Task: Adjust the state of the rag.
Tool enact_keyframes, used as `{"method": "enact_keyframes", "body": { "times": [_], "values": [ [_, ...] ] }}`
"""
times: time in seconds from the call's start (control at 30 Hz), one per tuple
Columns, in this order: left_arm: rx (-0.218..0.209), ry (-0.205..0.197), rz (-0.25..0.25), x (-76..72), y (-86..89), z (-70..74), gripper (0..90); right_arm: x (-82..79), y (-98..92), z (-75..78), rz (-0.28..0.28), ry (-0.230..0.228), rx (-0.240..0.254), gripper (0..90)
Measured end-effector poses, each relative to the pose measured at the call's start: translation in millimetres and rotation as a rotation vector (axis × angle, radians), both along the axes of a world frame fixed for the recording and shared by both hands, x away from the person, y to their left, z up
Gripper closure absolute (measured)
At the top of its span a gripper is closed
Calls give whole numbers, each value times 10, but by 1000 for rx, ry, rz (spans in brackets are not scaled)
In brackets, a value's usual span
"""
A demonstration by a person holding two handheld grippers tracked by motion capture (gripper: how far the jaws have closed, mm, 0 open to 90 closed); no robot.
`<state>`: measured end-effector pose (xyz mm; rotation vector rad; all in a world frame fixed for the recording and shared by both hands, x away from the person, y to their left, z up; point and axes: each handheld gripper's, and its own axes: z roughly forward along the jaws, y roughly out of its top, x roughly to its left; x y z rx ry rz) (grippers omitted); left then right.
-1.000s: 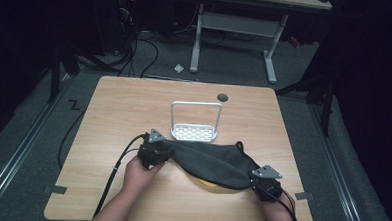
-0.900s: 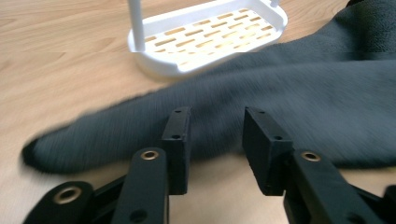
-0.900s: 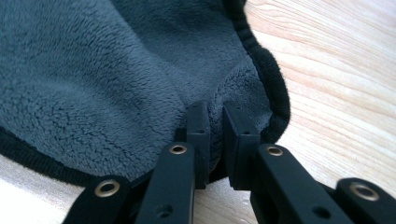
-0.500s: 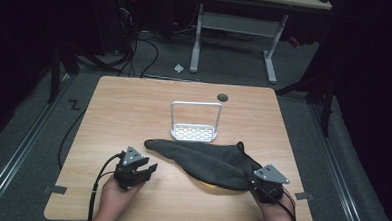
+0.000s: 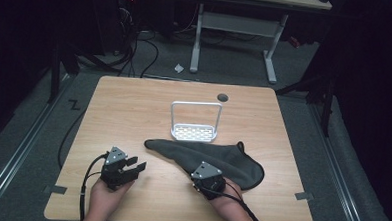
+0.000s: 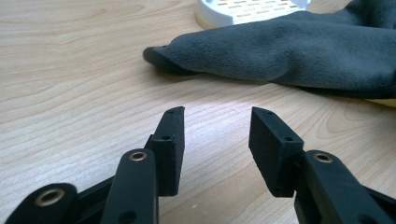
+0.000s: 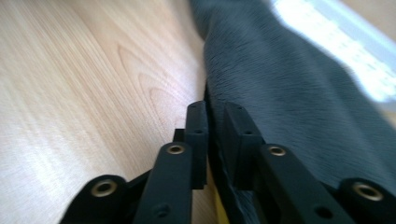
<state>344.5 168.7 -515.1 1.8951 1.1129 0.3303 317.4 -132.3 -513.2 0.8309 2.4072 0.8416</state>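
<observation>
The dark grey cloth [image 5: 207, 158] lies on the table [image 5: 134, 108], stretched from a narrow rounded tip near the middle toward a broader, curved end nearer the right edge; its surface is soft and napped, almost like suede, and a raised hem runs around the broad end; in my left gripper view the tip [image 6: 161, 56] lies flat on the wood, and a thin strip of yellow [image 6: 380, 101] peeks out beneath the lower edge, though I cannot tell what it belongs to; just behind the cloth, toward the far edge, stands a small white rack [image 5: 195, 123] with a perforated base and a wire hoop, its base touching or nearly touching the cloth.

My left gripper [image 5: 131, 167] sits near the front-left corner, well apart from the cloth; its jaws have just been opening and stand released, with only bare wood between them; my right gripper [image 5: 206, 178] is at the cloth's near edge toward the front of the table; its jaws have just been closing and are clenched on that edge, the fabric running into the narrow gap between them; from above, the gripper's own body covers the pinch, and its own view is blurred, so the rack there is only a pale smear [image 7: 336, 42].
</observation>
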Motion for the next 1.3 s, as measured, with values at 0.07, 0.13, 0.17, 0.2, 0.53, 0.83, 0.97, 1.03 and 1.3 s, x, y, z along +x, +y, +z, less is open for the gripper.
{"method": "enact_keyframes", "body": {
  "times": [0.07,0.13,0.17,0.2,0.53,0.83,0.97,1.03,1.3],
  "values": [
    [0,8,2,11,15,-9,556,18,17,-21,-14,-2,-11,751],
    [-11,12,2,16,19,-10,551,63,33,-46,-15,8,-19,757],
    [-10,11,2,15,19,-8,547,80,49,-65,-11,11,-29,760],
    [-12,10,2,13,16,-6,546,83,56,-74,-6,10,-35,766],
    [-16,10,-4,-1,9,-5,543,27,58,87,2,-4,28,885],
    [-25,11,0,1,23,-7,544,-42,-84,658,-31,-143,178,883],
    [-23,6,-18,-14,-1,-3,544,193,-275,449,-119,-85,156,881],
    [-35,12,-39,-15,-41,-6,543,261,-348,290,-146,-35,146,881],
    [-9,8,-159,-98,-401,-54,510,2,-295,0,-90,21,133,875]
  ]
}}
